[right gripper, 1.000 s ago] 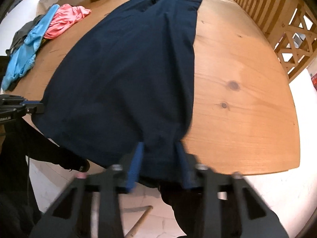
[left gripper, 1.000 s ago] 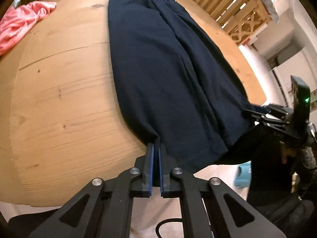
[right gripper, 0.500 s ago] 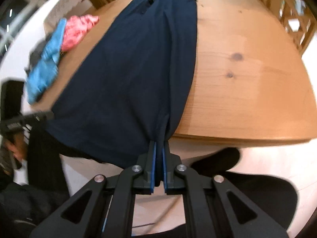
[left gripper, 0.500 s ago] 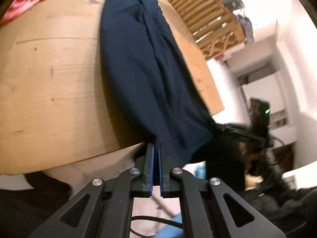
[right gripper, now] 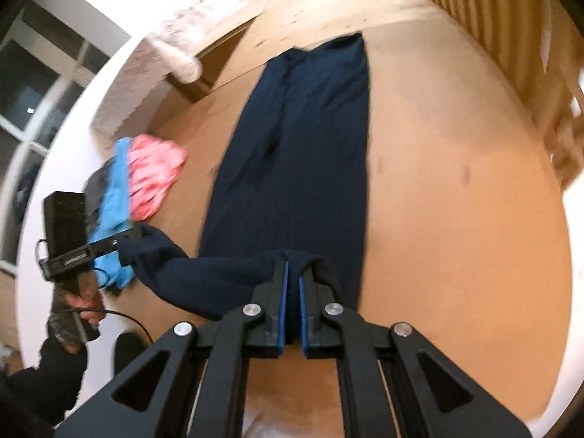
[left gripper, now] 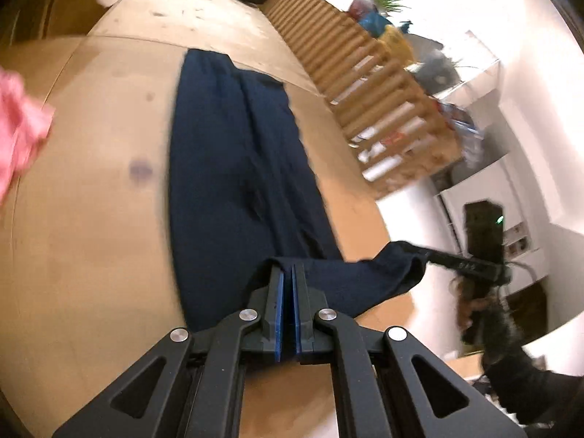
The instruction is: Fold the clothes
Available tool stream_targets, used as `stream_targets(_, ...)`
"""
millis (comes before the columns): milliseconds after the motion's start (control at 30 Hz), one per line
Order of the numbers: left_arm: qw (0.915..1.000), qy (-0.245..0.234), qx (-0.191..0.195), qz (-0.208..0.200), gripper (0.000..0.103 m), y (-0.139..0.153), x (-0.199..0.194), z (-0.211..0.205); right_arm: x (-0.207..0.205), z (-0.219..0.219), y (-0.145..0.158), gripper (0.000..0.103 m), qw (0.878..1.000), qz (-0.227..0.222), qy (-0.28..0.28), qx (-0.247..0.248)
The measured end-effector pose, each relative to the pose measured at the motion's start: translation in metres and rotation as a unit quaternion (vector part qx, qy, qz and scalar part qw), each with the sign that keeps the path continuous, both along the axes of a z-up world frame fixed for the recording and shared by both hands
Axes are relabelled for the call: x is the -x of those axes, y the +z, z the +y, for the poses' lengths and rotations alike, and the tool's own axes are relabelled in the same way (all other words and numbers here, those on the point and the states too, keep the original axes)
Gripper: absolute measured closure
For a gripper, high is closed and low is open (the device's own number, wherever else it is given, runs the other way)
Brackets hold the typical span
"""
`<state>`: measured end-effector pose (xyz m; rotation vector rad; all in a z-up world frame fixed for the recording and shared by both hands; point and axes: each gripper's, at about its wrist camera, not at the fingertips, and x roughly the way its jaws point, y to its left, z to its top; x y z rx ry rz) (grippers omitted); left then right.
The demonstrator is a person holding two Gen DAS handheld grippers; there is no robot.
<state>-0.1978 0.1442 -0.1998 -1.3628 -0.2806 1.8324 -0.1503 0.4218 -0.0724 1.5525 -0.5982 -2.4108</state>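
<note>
Lengthwise on the wooden tabletop point(left gripper: 91, 219) lie the navy trousers point(left gripper: 233, 168), their near hem lifted off the wood and stretched between the two grippers. Each gripper pinches a corner of that hem — the left gripper point(left gripper: 287, 273) with its blue-padded fingers point(left gripper: 278, 303) nearly closed on the cloth, the right gripper point(right gripper: 292, 270) clamped likewise on the other corner. Off to the left side of the tabletop sits a pink garment point(right gripper: 155, 179) beside a light-blue garment point(right gripper: 115, 197), well apart from the trousers — and a slatted wooden railing point(left gripper: 365, 73) runs along the right edge.
</note>
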Motion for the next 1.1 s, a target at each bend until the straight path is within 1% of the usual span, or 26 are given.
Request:
stream_targets(33,0.9997,0.004,0.024,-0.002,0.097,-0.011,0.022,0.009,0.025,0.007,-0.007,0.092,1.000,-0.019,-0.004,-0.015)
stream_targets(67,0.9988,0.010,0.047,-0.010,0.095,-0.021,0.037,0.012,0.048,0.015,-0.015,0.090,0.998,-0.049,-0.017,-0.027)
stream_targets(100,0.9973,0.015,0.070,-0.018,0.095,-0.031,0.052,0.015,0.066,0.021,-0.023,0.090,0.996,-0.076,-0.032,-0.034)
stream_targets(133,0.9960,0.016,0.086,-0.021,0.095,-0.037,0.060,0.017,0.073,0.023,-0.025,0.090,0.995,-0.084,-0.038,-0.033)
stream_targets(167,0.9960,0.012,0.087,-0.016,0.095,-0.036,0.054,0.015,0.075,0.024,-0.022,0.089,0.996,-0.075,-0.034,-0.030)
stream_targets(200,0.9960,0.007,0.088,-0.011,0.091,-0.035,0.048,0.013,0.076,0.025,-0.019,0.088,0.997,-0.066,-0.029,-0.027)
stream_targets(267,0.9959,-0.003,0.091,0.000,0.090,-0.032,0.036,0.010,0.071,0.024,-0.012,0.083,0.998,-0.048,-0.028,-0.030)
stream_targets(333,0.9955,-0.013,0.093,0.010,0.089,-0.030,0.024,0.006,0.054,0.025,-0.005,0.082,0.999,-0.029,-0.026,-0.029)
stream_targets(400,0.9949,-0.023,0.096,0.020,0.085,-0.028,0.012,0.002,0.023,0.035,-0.002,0.082,0.999,-0.022,-0.030,-0.034)
stream_targets(467,0.9941,-0.033,0.099,0.030,0.081,-0.026,-0.001,-0.001,-0.002,0.037,-0.012,0.082,0.998,-0.030,-0.039,-0.037)
stream_targets(533,0.9928,-0.043,0.105,0.038,0.081,-0.026,-0.011,-0.002,-0.020,0.035,-0.026,0.079,0.997,-0.044,-0.048,-0.038)
stream_targets(600,0.9898,-0.044,0.130,0.037,0.081,-0.038,-0.010,0.008,-0.029,0.034,-0.047,0.078,0.996,-0.064,-0.054,-0.035)
stream_targets(633,0.9890,-0.041,0.135,0.044,0.081,-0.040,-0.006,0.012,-0.031,0.036,-0.055,0.078,0.995,-0.071,-0.059,-0.031)
stream_targets(733,0.9859,-0.033,0.151,0.064,0.081,-0.044,0.007,0.025,-0.023,0.043,-0.057,0.078,0.995,-0.054,-0.075,-0.024)
stream_targets(800,0.9833,-0.029,0.161,0.079,0.078,-0.046,0.018,0.034,-0.009,0.046,-0.056,0.075,0.996,-0.036,-0.079,-0.022)
stream_targets(833,0.9818,-0.030,0.165,0.090,0.077,-0.045,0.026,0.040,-0.002,0.046,-0.056,0.071,0.996,-0.031,-0.078,-0.021)
stream_targets(933,0.9739,-0.050,0.187,0.119,0.074,-0.049,0.043,0.057,0.021,0.043,-0.062,0.070,0.997,-0.028,-0.064,-0.022)
stream_targets(1000,0.9671,-0.066,0.203,0.137,0.071,-0.053,0.053,0.068,0.034,0.040,-0.066,0.070,0.998,-0.030,-0.053,-0.021)
stream_targets(1033,0.9634,-0.075,0.212,0.146,0.071,-0.055,0.058,0.074,0.040,0.040,-0.068,0.070,0.998,-0.032,-0.050,-0.018)
stream_targets(1067,0.9605,-0.083,0.218,0.152,0.071,-0.058,0.063,0.079,0.045,0.040,-0.070,0.070,0.998,-0.033,-0.046,-0.015)
stream_targets(1100,0.9593,-0.090,0.221,0.151,0.071,-0.062,0.066,0.082,0.051,0.040,-0.072,0.068,0.999,-0.031,-0.043,-0.012)
